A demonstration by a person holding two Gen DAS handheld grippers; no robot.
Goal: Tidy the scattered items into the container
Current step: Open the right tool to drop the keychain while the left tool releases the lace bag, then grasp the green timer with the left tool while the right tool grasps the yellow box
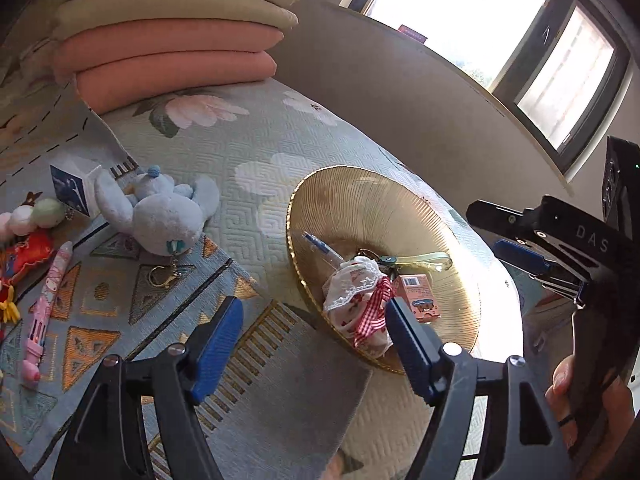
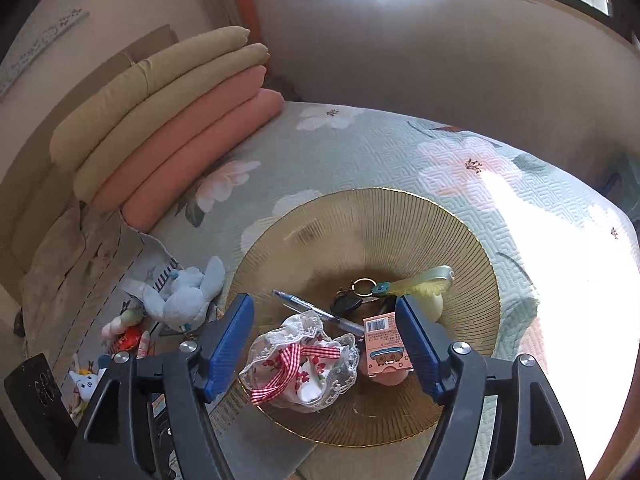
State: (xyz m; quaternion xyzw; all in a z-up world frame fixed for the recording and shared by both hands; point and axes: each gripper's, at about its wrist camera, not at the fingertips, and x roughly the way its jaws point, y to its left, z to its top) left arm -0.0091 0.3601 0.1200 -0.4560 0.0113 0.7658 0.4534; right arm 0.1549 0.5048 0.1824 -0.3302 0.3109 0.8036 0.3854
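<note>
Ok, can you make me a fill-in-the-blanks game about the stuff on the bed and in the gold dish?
1. The lace pouch in the gold dish is tied with a red checked ____.
2. The blue plush bunny lies ____ the dish.
3. The stacked cushions are pink and ____.
4. The right gripper fingers are ____.

Missing words: ribbon; outside; green; open
</note>
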